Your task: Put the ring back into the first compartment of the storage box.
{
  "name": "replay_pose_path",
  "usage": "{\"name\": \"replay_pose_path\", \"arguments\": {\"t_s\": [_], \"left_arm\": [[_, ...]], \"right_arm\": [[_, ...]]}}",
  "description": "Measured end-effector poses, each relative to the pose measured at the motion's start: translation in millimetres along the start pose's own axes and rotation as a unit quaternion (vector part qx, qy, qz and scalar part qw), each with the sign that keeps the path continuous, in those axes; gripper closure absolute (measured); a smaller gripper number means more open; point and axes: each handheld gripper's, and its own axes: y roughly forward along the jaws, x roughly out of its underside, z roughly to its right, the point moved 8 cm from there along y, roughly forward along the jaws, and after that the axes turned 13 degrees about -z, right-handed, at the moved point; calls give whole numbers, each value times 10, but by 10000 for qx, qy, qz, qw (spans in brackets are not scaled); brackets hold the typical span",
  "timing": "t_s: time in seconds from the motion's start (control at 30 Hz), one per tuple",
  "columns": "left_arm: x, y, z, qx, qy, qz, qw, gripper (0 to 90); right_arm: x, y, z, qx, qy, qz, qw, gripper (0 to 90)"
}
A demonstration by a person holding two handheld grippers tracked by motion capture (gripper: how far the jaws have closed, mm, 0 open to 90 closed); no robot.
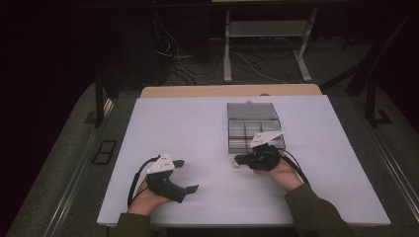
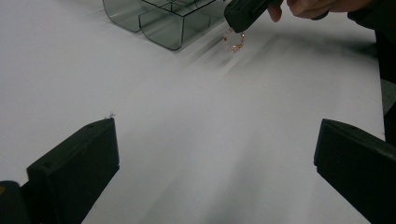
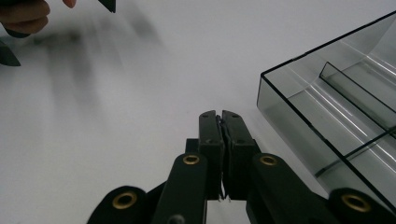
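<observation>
A clear plastic compartment box (image 1: 254, 126) lies on the white table (image 1: 188, 123), right of centre. My right gripper (image 1: 240, 159) is just in front of the box's near left corner, shut on a small gold beaded loop (image 1: 237, 165) that dangles from its tip. In the left gripper view the loop (image 2: 233, 41) hangs under the right gripper (image 2: 238, 16), beside the box (image 2: 159, 18). In the right gripper view the jaws stand pressed together at the tip (image 3: 222, 116), with the box (image 3: 336, 116) to their right. My left gripper (image 1: 188, 175) is open near the front left, nothing between its fingers (image 2: 79, 163).
The tabletop (image 2: 210, 116) between the two grippers is bare white. A wooden strip (image 1: 230, 91) runs along the table's far edge. Behind it, cables (image 1: 188, 64) and a stand's white legs (image 1: 227, 49) are on the floor.
</observation>
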Motion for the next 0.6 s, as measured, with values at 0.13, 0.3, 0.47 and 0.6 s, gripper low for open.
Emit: {"name": "replay_pose_path", "arguments": {"t_s": [0.13,0.3,0.47,0.6], "left_arm": [[0,3,2,11,11,1,10000,0],[2,10,8,17,7,17,10000,0],[-1,16,3,-51,20,35,10000,0],[-7,27,10,-41,16,49,10000,0]], "right_arm": [[-11,-34,0,-2,13,39,10000,870],[-25,-79,19,23,28,96,9999,870],[-38,-126,42,47,56,155,9999,870],[-53,-160,76,93,78,185,9998,871]]}}
